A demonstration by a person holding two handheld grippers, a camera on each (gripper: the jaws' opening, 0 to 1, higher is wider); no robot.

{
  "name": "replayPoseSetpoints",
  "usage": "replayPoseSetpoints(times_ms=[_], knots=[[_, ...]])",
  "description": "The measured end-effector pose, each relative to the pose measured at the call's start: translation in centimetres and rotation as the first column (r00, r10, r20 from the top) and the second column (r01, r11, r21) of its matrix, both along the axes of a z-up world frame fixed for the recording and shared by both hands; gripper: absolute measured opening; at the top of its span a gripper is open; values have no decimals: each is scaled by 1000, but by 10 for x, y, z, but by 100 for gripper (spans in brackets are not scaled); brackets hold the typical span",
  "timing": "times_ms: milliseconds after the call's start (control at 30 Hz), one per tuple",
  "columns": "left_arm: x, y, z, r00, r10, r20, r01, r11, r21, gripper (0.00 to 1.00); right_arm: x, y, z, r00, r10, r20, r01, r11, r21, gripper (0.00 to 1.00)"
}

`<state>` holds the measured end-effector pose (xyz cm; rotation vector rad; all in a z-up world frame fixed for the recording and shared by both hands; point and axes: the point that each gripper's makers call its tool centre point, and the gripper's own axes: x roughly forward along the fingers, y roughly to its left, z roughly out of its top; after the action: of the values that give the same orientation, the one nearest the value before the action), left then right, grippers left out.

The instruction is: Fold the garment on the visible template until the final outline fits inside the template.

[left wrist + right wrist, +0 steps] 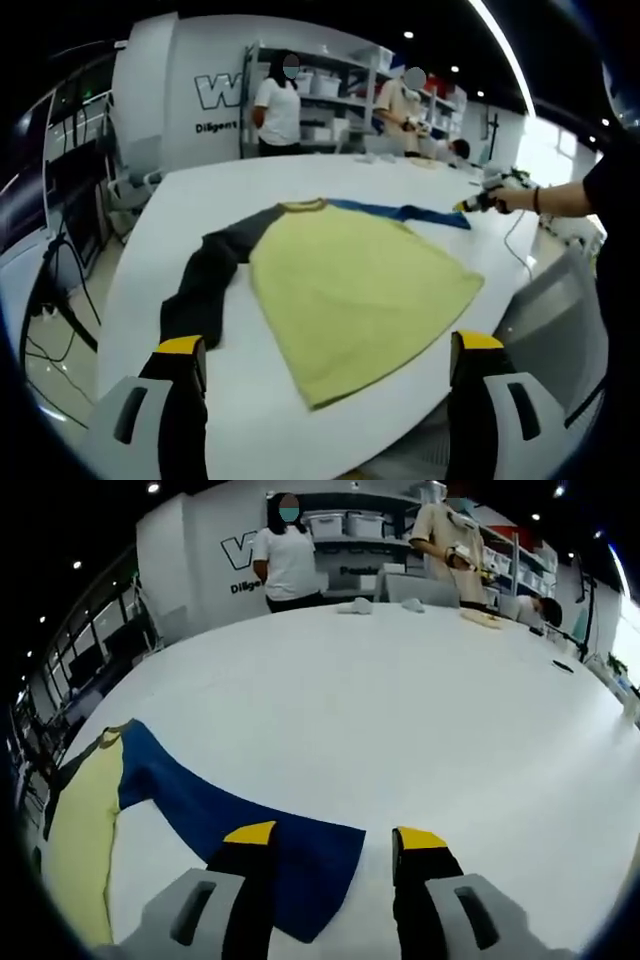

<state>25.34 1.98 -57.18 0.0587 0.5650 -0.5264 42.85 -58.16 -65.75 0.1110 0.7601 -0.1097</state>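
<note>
A garment lies flat on the white table [150, 230]: a yellow body [350, 285], a dark grey sleeve [205, 280] and a blue sleeve [400, 212]. My left gripper [328, 345] is open wide at the near edge, spanning the yellow hem, and its left jaw sits by the dark sleeve's cuff. At the far end of the blue sleeve a hand holds my right gripper [482, 200]. In the right gripper view, that gripper [335, 837] stands open low over the cuff of the blue sleeve [230, 815]. The cuff reaches in between the jaws. The yellow body [80, 820] shows at the left.
Two people [278, 105] stand at shelves [340, 90] beyond the table. Small white items [355, 605] and a black pen [562, 665] lie on the table's far side. Chairs and cables [60, 290] stand left of the table. A person's dark sleeve [610, 190] is on the right.
</note>
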Motion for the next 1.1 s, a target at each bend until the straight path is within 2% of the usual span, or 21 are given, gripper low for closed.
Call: replayPoseSetpoints(times_ms=[133, 267, 333, 400, 467, 567, 667, 867, 1100], knots=[[1, 0, 2, 1000, 6, 2, -6, 1000, 3, 99, 2, 0, -6, 1000, 10, -16, -10, 1000, 4, 33], [1, 0, 3, 1000, 8, 1, -8, 1000, 6, 99, 0, 3, -14, 998, 41, -42, -42, 999, -16, 21], [2, 0, 3, 1000, 9, -3, -9, 1000, 8, 99, -2, 2, -17, 998, 25, -52, -26, 1000, -9, 15], [2, -1, 3, 1000, 8, -4, -8, 1000, 10, 99, 0, -1, -16, 998, 40, -41, -40, 999, -18, 6], [3, -1, 3, 1000, 8, -4, -8, 1000, 10, 99, 1, -4, -18, 996, 70, -61, -73, 996, -45, 0], [4, -2, 3, 1000, 9, -7, -8, 1000, 10, 99, 3, -5, -17, 995, 79, -59, -83, 995, -61, 0], [4, -4, 3, 1000, 2, -9, -2, 1000, 9, 99, 9, -10, -9, 998, 64, -28, -66, 996, -67, 0], [5, -4, 3, 1000, 8, -8, -8, 1000, 4, 99, 23, -21, 3, 999, 52, -11, -52, 994, -95, 0], [2, -4, 1, 1000, 17, -15, -17, 1000, -2, 99, 41, -29, 7, 998, 64, -21, -66, 991, -119, 0]])
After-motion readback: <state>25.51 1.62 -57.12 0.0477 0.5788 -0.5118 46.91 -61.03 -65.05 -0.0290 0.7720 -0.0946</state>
